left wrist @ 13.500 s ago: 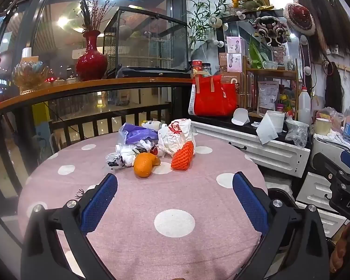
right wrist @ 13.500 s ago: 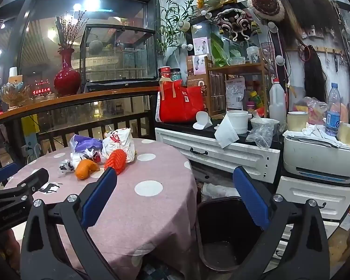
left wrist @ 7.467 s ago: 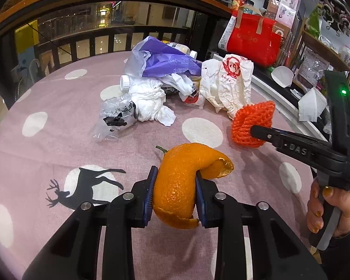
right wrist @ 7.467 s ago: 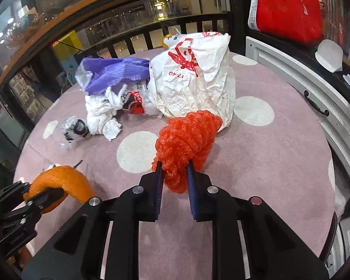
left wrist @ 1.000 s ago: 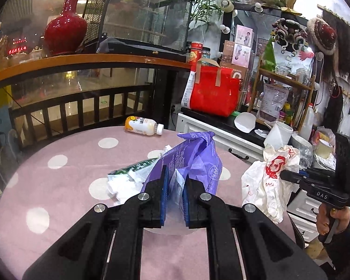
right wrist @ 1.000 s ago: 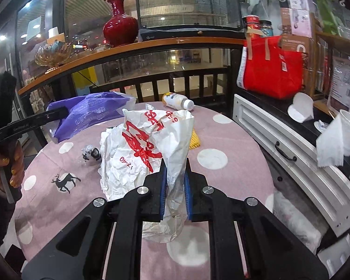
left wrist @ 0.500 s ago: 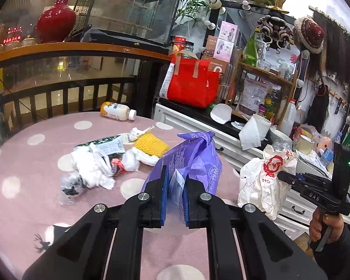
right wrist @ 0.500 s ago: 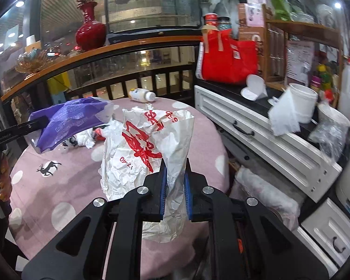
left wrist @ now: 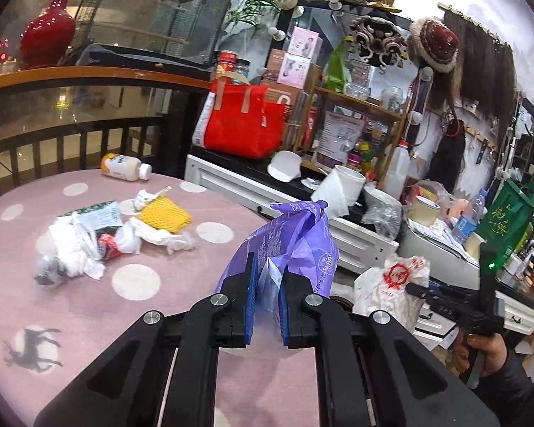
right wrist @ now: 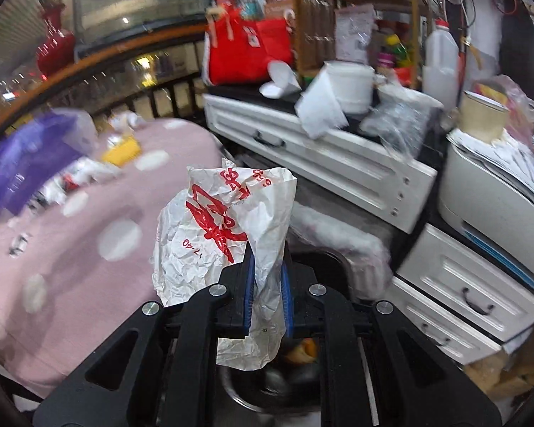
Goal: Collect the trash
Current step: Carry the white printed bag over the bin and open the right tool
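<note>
A: Gripping check first. Left gripper (left wrist: 266, 291)?

B: Clamped on the purple plastic bag (left wrist: 292, 238), blue pads squeezing its lower part. Bag sticks up and forward from the fingers, over the near edge of the pink polka-dot table (left wrist: 89, 306).

A: Right gripper (right wrist: 267, 290)?

B: Closed tight on the crumpled white bag with red print (right wrist: 224, 224). Bag is pinched near one side, most of it bulging to the left of the jaws, a tail hanging below them.

A: Where is that one in space?

B: Off the table, past its edge. A dark bin (right wrist: 284, 380) sits right below the gripper; something orange (right wrist: 304, 348) is visible inside it. Bag hangs above the bin opening, not in it.

A: Same bag seen from the left wrist view?

B: Yes, white bag (left wrist: 391, 288) lower right, held by the right gripper (left wrist: 418, 289), person's hand (left wrist: 480, 348) on the handle, green light on top.

A: Trash left on the table?

B: A loose pile: white crumpled wrappers (left wrist: 74, 249), yellow foam net (left wrist: 165, 217), a clear wad (left wrist: 48, 272) at the near end. Small bottle (left wrist: 124, 167) lying on its side at the far edge, apart from the pile.

A: Background?

B: Red tote bag (left wrist: 244, 126) on the white drawer cabinet (left wrist: 302, 206) beside the table. Right view is blurred, table details smeared.
</note>
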The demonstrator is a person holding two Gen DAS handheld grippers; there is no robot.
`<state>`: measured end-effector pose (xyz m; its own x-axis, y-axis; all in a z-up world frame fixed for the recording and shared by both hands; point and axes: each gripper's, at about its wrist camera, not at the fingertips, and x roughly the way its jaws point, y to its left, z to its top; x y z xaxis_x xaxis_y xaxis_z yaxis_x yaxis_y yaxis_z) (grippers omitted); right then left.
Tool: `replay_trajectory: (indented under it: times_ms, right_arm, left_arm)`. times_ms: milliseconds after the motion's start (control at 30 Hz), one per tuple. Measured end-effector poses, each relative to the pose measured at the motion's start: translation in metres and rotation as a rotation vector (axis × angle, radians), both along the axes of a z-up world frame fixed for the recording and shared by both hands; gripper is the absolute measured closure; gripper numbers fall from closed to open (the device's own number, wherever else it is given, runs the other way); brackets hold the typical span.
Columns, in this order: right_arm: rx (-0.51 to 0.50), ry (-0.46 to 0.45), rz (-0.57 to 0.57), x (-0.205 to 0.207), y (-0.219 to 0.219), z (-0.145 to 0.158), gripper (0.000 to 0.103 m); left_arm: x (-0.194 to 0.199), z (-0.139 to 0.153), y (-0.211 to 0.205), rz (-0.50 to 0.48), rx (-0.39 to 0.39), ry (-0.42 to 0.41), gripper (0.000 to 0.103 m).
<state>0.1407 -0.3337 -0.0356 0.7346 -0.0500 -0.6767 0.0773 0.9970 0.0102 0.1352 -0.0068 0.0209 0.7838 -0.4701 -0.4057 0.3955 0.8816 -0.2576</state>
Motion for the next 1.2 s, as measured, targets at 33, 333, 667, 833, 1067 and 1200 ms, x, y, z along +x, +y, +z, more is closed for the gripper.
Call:
replay_trajectory:
  times_ms: [33, 333, 667, 833, 1067, 1200]
  right_arm:
    - [-0.005, 0.029, -0.012, 0.001, -0.005, -0.007, 0.089]
    - [-0.071, 0.238, -0.053, 0.022, -0.018, -0.072, 0.089]
    - [-0.086, 0.422, -0.064, 0.040, -0.024, -0.131, 0.089]
    - [-0.087, 0.479, -0.065, 0.042, -0.024, -0.150, 0.039]
    - [-0.069, 0.422, -0.107, 0.036, -0.029, -0.134, 0.020]
    - [-0.044, 0.355, -0.136, 0.030, -0.037, -0.110, 0.021]
  left_arm:
    - [-0.001, -0.001, -0.005, -0.012, -0.001, 0.003, 0.092]
    - [-0.006, -0.004, -0.050, -0.111, 0.003, 0.009, 0.092]
    - [-0.007, -0.005, -0.078, -0.173, 0.009, 0.015, 0.092]
    - [-0.008, -0.005, -0.087, -0.195, 0.011, 0.017, 0.092]
    - [-0.007, -0.010, -0.098, -0.225, 0.015, 0.034, 0.092]
    - [-0.007, -0.013, -0.105, -0.246, 0.006, 0.047, 0.092]
